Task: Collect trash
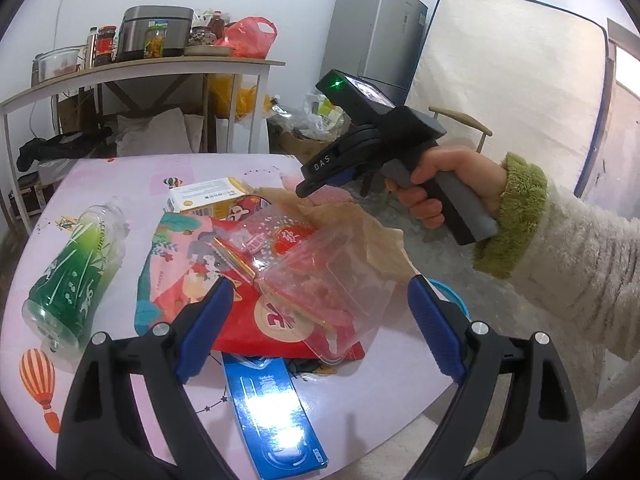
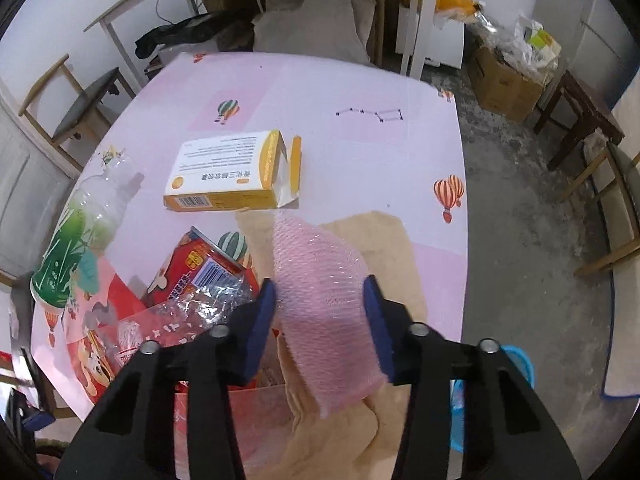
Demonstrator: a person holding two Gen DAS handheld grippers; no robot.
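Right claw (image 2: 320, 322) points steeply down over the near-right part of the tabletop (image 2: 360, 92), blue pads (image 2: 264, 320) closed in on a pink foam net sleeve (image 2: 320, 280); both pads press its sides, so it is gripped. The sleeve sits on top of a tan crumpled paper (image 2: 384, 248) that runs to the tabletop's right edge.

Left claw (image 1: 320, 320) hangs wide open above the trash pile, nothing between its pads. Below it: a clear plastic clamshell (image 1: 332, 288) on a red printed bag (image 1: 280, 320), and a blue box (image 1: 272, 412) lying near the tabletop's near edge. The left view also shows the right hand (image 1: 440, 188) on the other gripper's handle, green cuff and fleecy white sleeve, held over the right rim.

Other trash: a green-labelled plastic bottle (image 2: 80, 236) lies on its side close to the left edge; a yellow-and-white carton (image 2: 232, 172) with an open flap sits mid-tabletop, apart from the pile. A red snack pack and crinkled clear wrap (image 2: 208, 300) lie just left of the right claw.

Far half of the tabletop is bare pink cloth with balloon prints: open room there. A blue bin rim (image 2: 520, 364) shows off the right edge, low by the floor. Bare concrete floor to the right; chairs (image 2: 600, 208) and a cardboard box (image 2: 504, 80) stand well back from the edge.
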